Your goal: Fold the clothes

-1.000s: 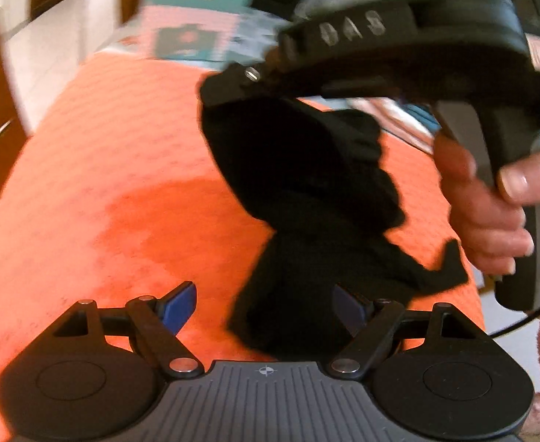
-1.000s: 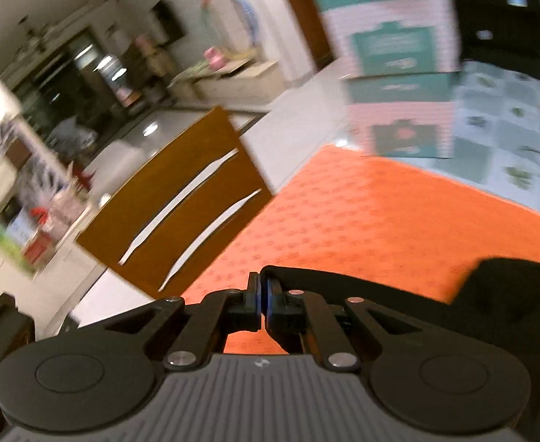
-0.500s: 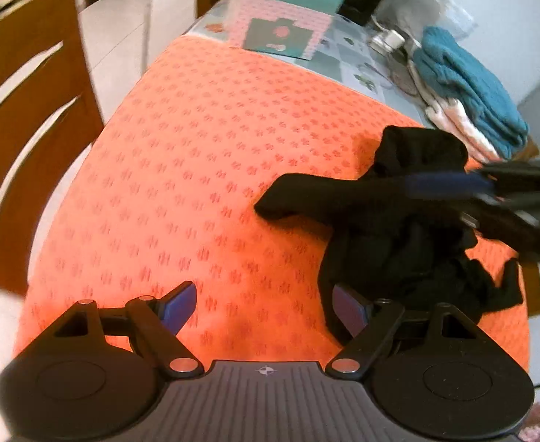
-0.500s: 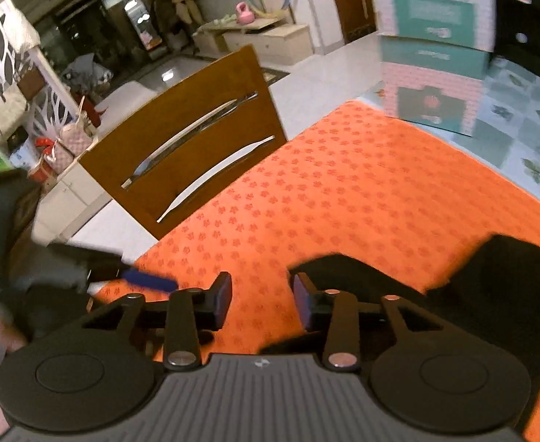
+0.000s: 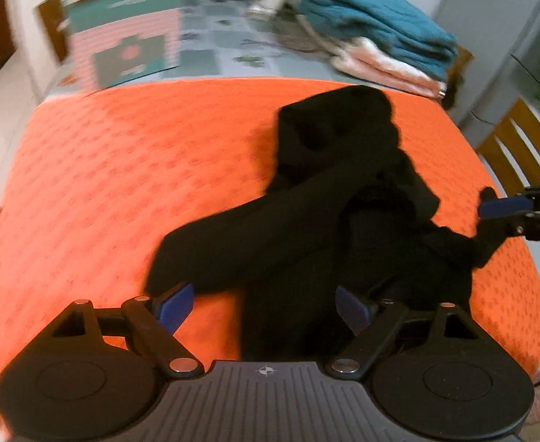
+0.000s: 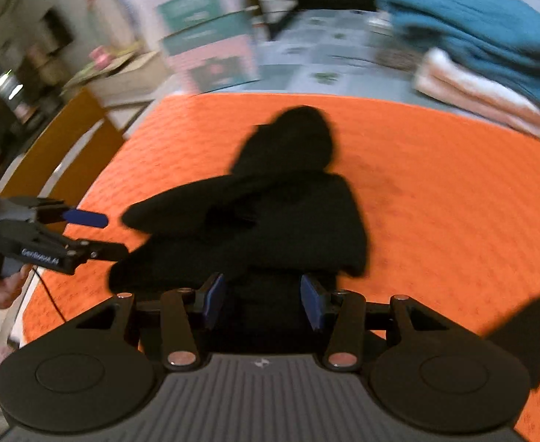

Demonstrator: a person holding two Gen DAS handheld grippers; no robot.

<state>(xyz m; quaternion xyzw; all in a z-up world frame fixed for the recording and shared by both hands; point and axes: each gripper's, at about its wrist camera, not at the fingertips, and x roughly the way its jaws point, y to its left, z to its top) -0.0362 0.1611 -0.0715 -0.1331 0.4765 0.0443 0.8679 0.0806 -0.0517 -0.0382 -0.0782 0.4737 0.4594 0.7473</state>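
Two grippers, both spread wide and holding nothing, hover at the near edge of the orange cloth (image 5: pixel 122 169). Between them lies the black garment (image 5: pixel 343 191) — crumpled, not flat, bunched in a heap toward the right half of the cloth. One long band of it, a sleeve or a leg, I can't tell which, runs on a slant from the far right down to the near left, and its end sits just beside the left gripper (image 5: pixel 262 307), close to that gripper's left finger. The right gripper (image 6: pixel 262 302) looks straight over the bulk of the heap, with dark fabric right ahead of its blue pads (image 6: pixel 214 294); a loose black tip pokes out at the near right. So the long axis crosses diagonally in front of both — left is nearer the band's free end, right nearer the mass. Folded towels, teal over pale (image 5: pixel 380 40), are stacked well beyond. My read: the garment lies unfolded, and a grasp at the band's end would suit the left.
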